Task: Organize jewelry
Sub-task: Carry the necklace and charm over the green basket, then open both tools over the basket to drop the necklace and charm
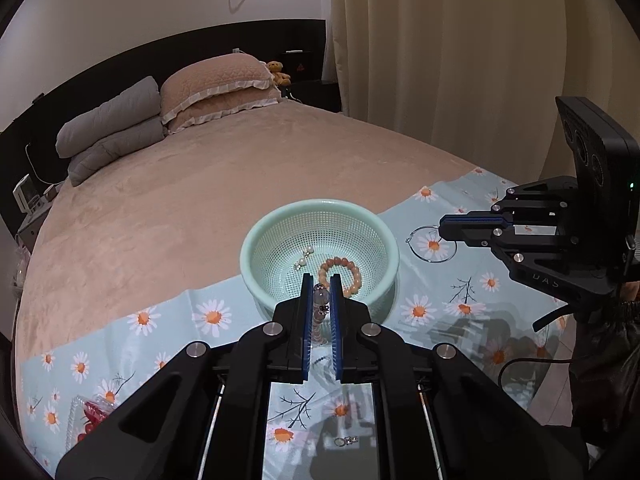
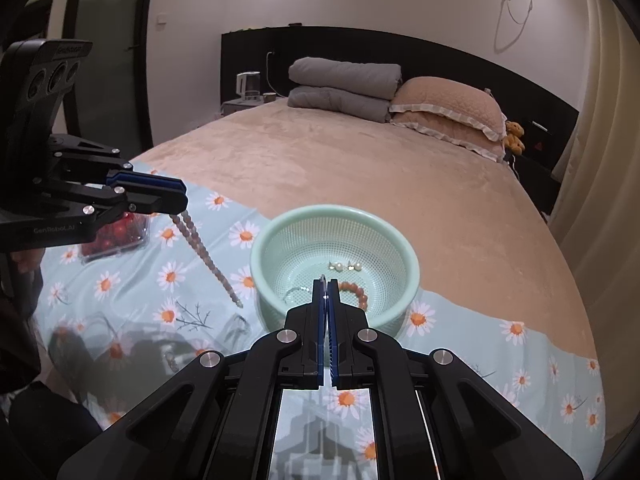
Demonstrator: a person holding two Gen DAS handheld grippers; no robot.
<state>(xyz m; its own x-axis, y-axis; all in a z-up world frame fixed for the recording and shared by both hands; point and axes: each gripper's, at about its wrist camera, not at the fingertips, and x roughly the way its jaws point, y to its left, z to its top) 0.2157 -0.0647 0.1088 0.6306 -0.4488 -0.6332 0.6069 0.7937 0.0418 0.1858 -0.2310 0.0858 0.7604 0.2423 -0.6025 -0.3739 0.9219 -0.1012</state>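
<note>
I judge this about half done: 1 peach bead bracelet (image 1: 343, 276) and 2 pearl earrings (image 2: 345, 267) lie in the perforated mint plastic basket (image 1: 256, 240). My left claw (image 1: 321, 286) pinches a grey bead strand (image 2: 206, 258) dangling over the daisy-print cloth (image 2: 520, 344); my right claw (image 2: 325, 286) pinches a thin wire hoop (image 1: 424, 246) beside the basket.
</note>
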